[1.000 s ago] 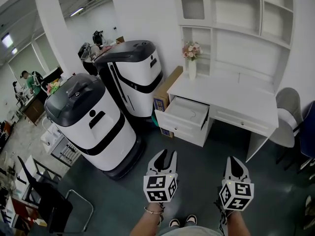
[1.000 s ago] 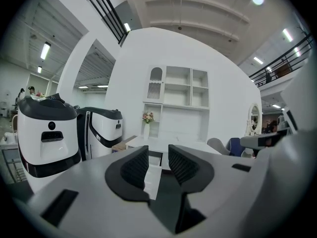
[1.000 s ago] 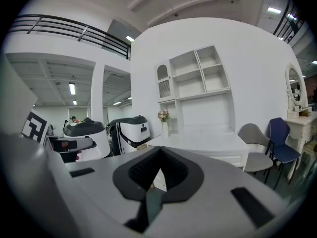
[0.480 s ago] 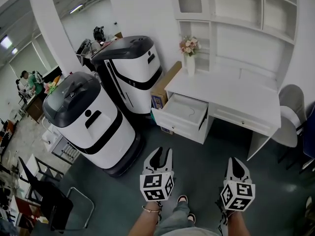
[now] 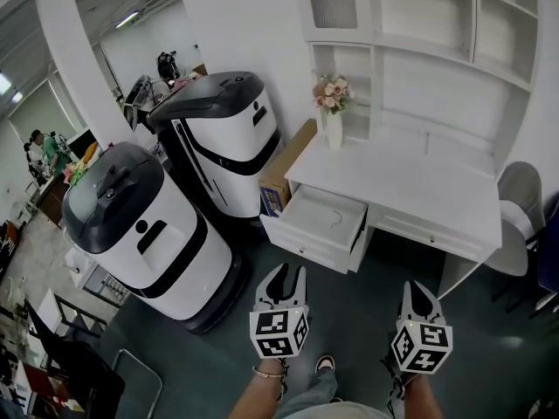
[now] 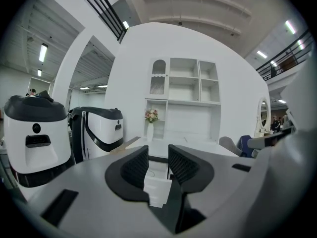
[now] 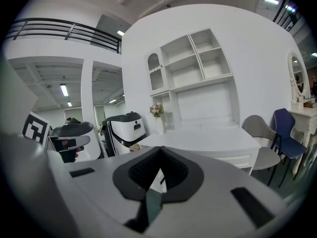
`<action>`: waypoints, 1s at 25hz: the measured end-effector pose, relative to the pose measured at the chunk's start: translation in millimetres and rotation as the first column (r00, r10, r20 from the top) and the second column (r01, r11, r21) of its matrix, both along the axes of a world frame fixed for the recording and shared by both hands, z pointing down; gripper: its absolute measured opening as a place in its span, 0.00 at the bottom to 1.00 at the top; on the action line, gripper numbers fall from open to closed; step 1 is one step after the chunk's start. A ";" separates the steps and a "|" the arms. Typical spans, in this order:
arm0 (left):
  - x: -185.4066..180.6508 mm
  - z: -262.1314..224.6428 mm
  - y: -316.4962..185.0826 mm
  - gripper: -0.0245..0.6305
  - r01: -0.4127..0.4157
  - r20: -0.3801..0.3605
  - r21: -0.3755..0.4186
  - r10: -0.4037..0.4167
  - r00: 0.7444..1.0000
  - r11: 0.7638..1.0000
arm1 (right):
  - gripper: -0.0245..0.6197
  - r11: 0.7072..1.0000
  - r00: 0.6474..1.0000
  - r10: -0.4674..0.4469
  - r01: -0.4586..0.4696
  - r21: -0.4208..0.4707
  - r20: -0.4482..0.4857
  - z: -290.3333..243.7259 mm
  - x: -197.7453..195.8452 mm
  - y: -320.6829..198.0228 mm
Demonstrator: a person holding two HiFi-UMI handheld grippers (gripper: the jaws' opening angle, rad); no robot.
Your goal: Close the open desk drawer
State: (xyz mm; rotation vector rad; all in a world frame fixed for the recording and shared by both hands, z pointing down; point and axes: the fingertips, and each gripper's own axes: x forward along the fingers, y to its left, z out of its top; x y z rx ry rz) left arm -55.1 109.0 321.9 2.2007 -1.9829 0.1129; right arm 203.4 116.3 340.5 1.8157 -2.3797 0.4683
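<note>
Drawer (image 5: 319,221) of a white desk (image 5: 419,186) stands pulled well out at the desk's left end, below a vase of flowers (image 5: 333,103) and beside a cardboard box (image 5: 284,168), as a person with a gripper in each hand faces it across a stretch of dark floor (image 5: 367,321); none of the closing job appears done, with the drawer wide open and neither tool touching it. The left gripper (image 5: 288,271) is held low in front of the person with its jaws spread apart and nothing between them, its own camera framing the drawer front in the gap, while the right gripper (image 5: 417,288), near it, has its jaws brought together at the tips on nothing. What remains, by the look of it, is the whole task: getting across to the desk, setting a gripper against the front panel and pushing it in until it sits flush with the closed drawer (image 5: 428,234) to its right. The open drawer is white and shallow, its front panel fitted with a small knob, its tray bare but for a thin dark curl too small to identify. Two large white-and-black machines (image 5: 223,129) stand to the left of the desk, a grey chair (image 5: 515,208) to its right
</note>
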 end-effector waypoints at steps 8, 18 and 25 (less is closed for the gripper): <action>-19.1 -12.0 -84.7 0.25 -0.033 0.010 0.024 0.033 0.999 0.999 | 0.05 1.000 1.000 0.016 -0.016 -0.007 0.005 -7.8 -22.6 -77.0; -35.1 -3.6 -149.7 0.25 -0.059 0.002 0.016 0.059 0.998 0.998 | 0.05 0.998 0.999 0.051 -0.051 -0.023 -0.009 -4.9 -33.2 -132.0; -31.9 18.6 -169.7 0.25 -0.060 0.016 -0.037 0.060 0.998 0.998 | 0.05 0.995 0.997 0.071 -0.071 -0.073 -0.006 14.9 -19.7 -156.6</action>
